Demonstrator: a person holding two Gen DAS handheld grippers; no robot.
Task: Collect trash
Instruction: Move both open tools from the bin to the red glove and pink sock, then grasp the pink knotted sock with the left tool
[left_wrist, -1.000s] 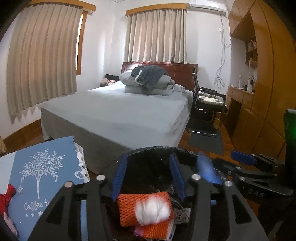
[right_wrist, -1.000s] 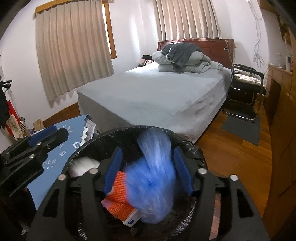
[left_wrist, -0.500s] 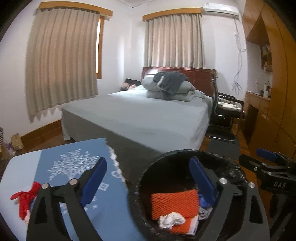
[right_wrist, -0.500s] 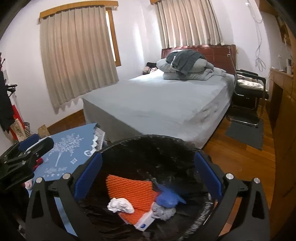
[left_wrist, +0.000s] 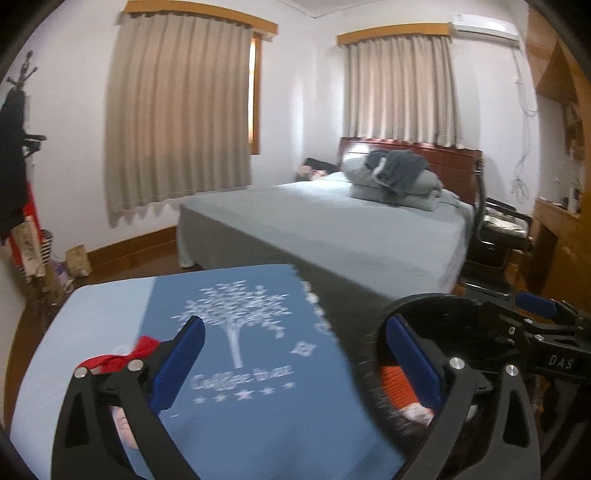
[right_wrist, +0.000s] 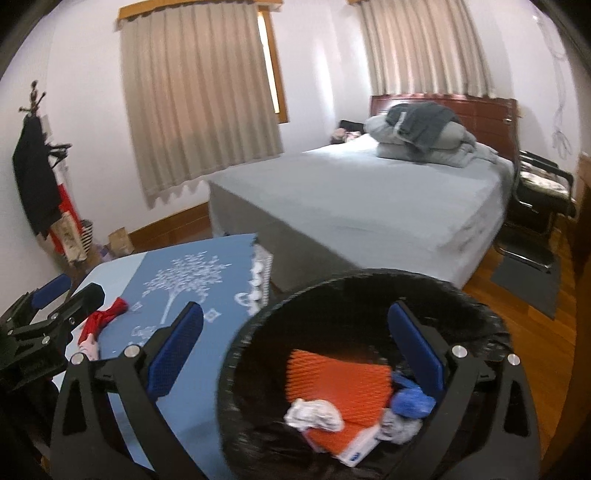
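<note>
A black bin (right_wrist: 332, 291) lined with a black bag holds an orange foam net (right_wrist: 340, 380), a white crumpled tissue (right_wrist: 314, 413) and a blue wad (right_wrist: 410, 400). My right gripper (right_wrist: 295, 354) is open and empty above the bin's left rim. My left gripper (left_wrist: 295, 362) is open and empty over the blue tablecloth (left_wrist: 251, 406), left of the bin (left_wrist: 424, 306). A red ribbon scrap (right_wrist: 105, 317) and a pink piece (right_wrist: 90, 349) lie on the table near the left gripper (right_wrist: 44, 317); the ribbon also shows in the left wrist view (left_wrist: 122, 356).
The table (left_wrist: 92, 332) stands left of the bin. A grey bed (right_wrist: 369, 199) with folded bedding lies behind. A black chair (right_wrist: 543, 192) and wooden cabinets (left_wrist: 561, 236) are at the right. A coat rack (right_wrist: 37, 177) stands at the left wall.
Both grippers opened and dropped the white tissue and blue wad into the bin. Both then swung left, the left one from over the bin to over the table.
</note>
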